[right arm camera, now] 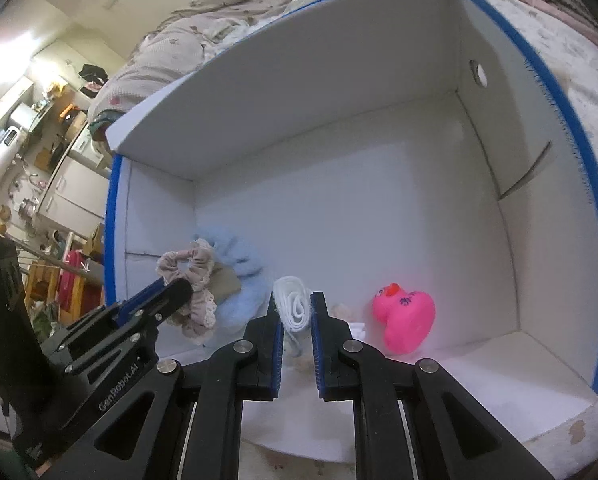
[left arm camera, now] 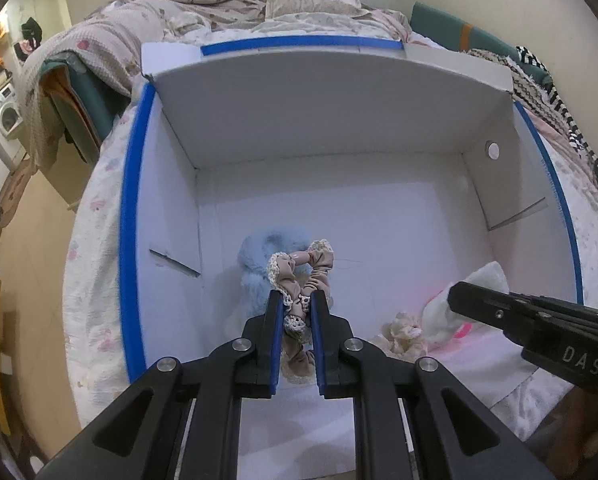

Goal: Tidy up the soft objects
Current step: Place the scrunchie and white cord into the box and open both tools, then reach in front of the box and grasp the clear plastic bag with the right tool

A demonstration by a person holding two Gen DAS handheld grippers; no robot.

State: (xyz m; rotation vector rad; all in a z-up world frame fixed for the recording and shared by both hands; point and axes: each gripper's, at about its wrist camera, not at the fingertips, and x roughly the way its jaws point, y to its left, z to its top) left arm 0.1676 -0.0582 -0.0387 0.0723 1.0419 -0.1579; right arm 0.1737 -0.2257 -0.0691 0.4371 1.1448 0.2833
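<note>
Lowering both loads into the white box (left arm camera: 339, 92), I'm pinching a lace-trimmed scrunchie (left arm camera: 299, 276) in the left gripper (left arm camera: 295, 300) and a rolled white cloth (right arm camera: 295, 308) in the right gripper (right arm camera: 295, 300); releasing each probably comes next.

Beige scrunchie (left arm camera: 299, 280) above blue fluffy scrunchie (left arm camera: 259, 260) inside white box (left arm camera: 339, 128)

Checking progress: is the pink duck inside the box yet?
Inside: the pink duck rests on the white box floor near its right wall.

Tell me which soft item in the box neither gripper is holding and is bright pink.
The pink rubber duck, free on the box floor right of the right gripper. The beige scrunchie is in the left gripper; the white cloth is in the right.
</note>
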